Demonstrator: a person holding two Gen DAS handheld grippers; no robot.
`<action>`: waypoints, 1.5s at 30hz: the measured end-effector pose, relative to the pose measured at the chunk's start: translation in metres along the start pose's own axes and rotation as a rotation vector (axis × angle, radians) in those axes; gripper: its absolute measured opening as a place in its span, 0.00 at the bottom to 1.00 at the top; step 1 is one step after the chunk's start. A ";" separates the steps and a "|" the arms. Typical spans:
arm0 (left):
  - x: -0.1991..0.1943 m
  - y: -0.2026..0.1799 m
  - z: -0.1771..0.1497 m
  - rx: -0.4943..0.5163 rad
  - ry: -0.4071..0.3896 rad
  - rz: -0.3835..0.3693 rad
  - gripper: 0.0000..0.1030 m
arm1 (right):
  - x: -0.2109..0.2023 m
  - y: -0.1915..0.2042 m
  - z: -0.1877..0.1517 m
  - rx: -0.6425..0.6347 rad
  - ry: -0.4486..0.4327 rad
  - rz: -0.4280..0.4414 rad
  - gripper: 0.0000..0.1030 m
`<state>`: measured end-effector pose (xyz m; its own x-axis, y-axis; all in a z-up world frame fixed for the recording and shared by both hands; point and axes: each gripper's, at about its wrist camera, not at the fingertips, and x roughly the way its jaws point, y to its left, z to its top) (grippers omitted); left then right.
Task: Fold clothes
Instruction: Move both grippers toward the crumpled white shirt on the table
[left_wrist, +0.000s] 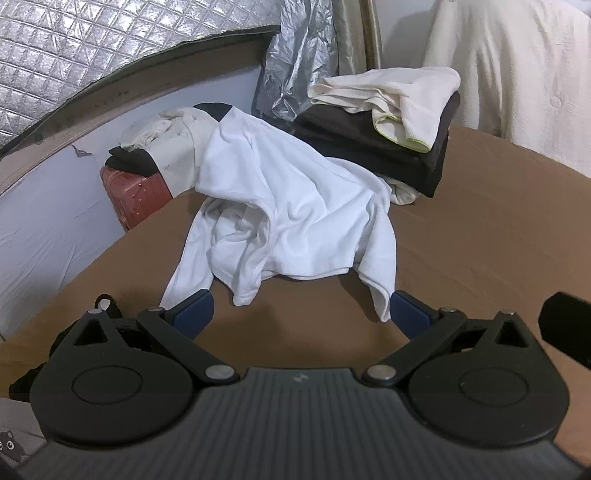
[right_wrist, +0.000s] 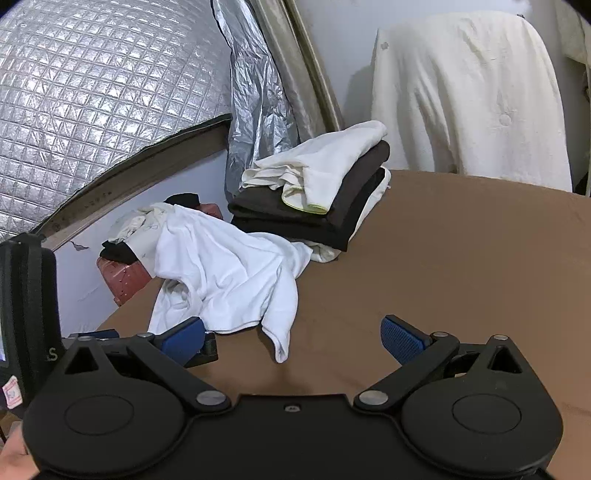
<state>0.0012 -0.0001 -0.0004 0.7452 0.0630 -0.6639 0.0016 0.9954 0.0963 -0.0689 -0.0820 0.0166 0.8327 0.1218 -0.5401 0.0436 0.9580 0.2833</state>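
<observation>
A crumpled white shirt (left_wrist: 284, 214) lies on the brown table (left_wrist: 480, 258), partly draped over a pile at the table's far left edge. My left gripper (left_wrist: 301, 317) is open just in front of its near hem, blue pads (left_wrist: 194, 314) spread wide with nothing between them. In the right wrist view the same white shirt (right_wrist: 229, 280) lies ahead and to the left. My right gripper (right_wrist: 293, 338) is open too, above the brown table (right_wrist: 461, 277), a hanging corner of the shirt reaching between its fingers without being gripped.
A folded stack (left_wrist: 384, 122) of dark and cream clothes sits at the table's back. A red suitcase (left_wrist: 133, 195) with clothes on it stands beside the table on the left. A cream cloth drapes a chair (right_wrist: 469, 96) behind. Silver quilted foil (right_wrist: 92, 103) covers the wall.
</observation>
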 end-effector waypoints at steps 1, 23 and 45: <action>0.001 0.000 0.000 0.001 0.001 0.000 1.00 | 0.000 0.000 0.000 -0.003 -0.003 -0.002 1.00; 0.003 0.002 0.001 0.014 0.006 -0.042 1.00 | -0.003 -0.003 -0.002 0.023 0.013 0.024 1.00; 0.012 0.005 0.001 0.034 0.010 -0.067 1.00 | -0.001 0.002 -0.001 -0.005 0.004 0.068 1.00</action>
<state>0.0108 0.0055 -0.0077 0.7360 -0.0024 -0.6770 0.0738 0.9943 0.0767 -0.0704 -0.0803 0.0168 0.8315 0.1878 -0.5228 -0.0158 0.9487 0.3156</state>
